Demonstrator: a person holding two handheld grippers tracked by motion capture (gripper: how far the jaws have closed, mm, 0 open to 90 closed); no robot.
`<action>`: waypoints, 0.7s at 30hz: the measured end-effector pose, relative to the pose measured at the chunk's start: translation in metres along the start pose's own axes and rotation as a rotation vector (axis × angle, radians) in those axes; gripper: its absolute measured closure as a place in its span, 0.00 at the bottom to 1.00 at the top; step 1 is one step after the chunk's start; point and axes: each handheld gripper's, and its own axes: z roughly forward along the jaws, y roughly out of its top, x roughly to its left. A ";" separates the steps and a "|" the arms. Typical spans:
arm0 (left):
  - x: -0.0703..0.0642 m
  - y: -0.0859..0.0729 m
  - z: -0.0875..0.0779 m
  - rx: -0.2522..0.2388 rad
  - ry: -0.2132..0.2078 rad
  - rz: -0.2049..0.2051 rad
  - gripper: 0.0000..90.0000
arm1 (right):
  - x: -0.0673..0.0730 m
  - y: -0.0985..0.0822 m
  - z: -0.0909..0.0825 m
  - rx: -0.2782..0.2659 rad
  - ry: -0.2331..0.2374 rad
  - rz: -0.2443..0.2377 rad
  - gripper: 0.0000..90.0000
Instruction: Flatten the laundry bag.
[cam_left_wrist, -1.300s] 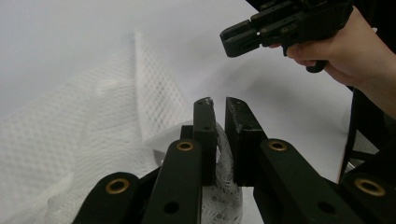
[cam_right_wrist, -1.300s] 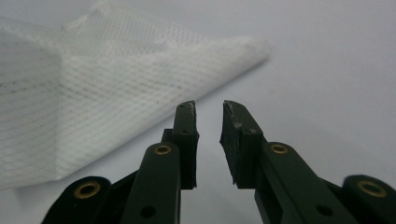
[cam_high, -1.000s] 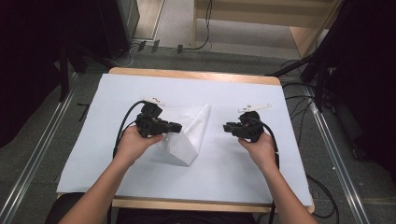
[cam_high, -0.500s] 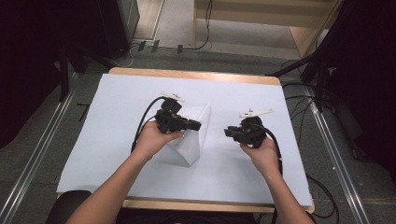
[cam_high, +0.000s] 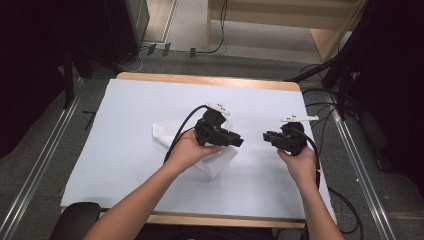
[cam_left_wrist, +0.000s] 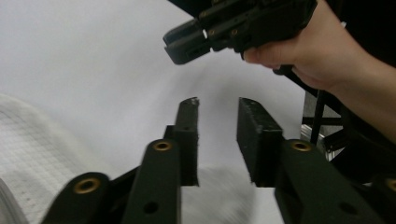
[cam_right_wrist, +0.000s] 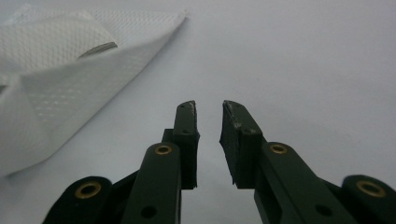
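On the white table cover (cam_high: 100, 150) we see a folded white cloth (cam_high: 165, 132), a mesh-textured piece lying flat with one end toward the table's left-middle and the other poking out below the left hand (cam_high: 187, 150); no container stands on the table. Our left gripper (cam_high: 239, 142) hovers over the cloth's right part, its tip past the cloth's edge and pointing toward the other gripper; its jaws have just been opening and now stand apart with nothing between them (in the left gripper view the cloth (cam_left_wrist: 32, 154) lies off to the lower left, clear of the pads). Further right, well apart from the cloth, our right gripper (cam_high: 267, 136) faces the left one; its jaws stand slightly apart and empty, the cloth (cam_right_wrist: 70, 60) lying ahead and to the left of them
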 end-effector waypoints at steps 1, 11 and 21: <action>0.001 0.002 -0.004 0.005 0.002 -0.001 0.73 | 0.003 0.000 0.000 0.001 0.005 0.001 0.86; 0.026 -0.006 -0.058 -0.025 0.080 -0.032 0.67 | 0.034 0.002 0.001 -0.001 0.069 -0.050 0.86; 0.065 -0.039 -0.093 -0.048 0.168 -0.095 0.66 | 0.064 0.005 0.008 0.010 0.123 -0.110 0.86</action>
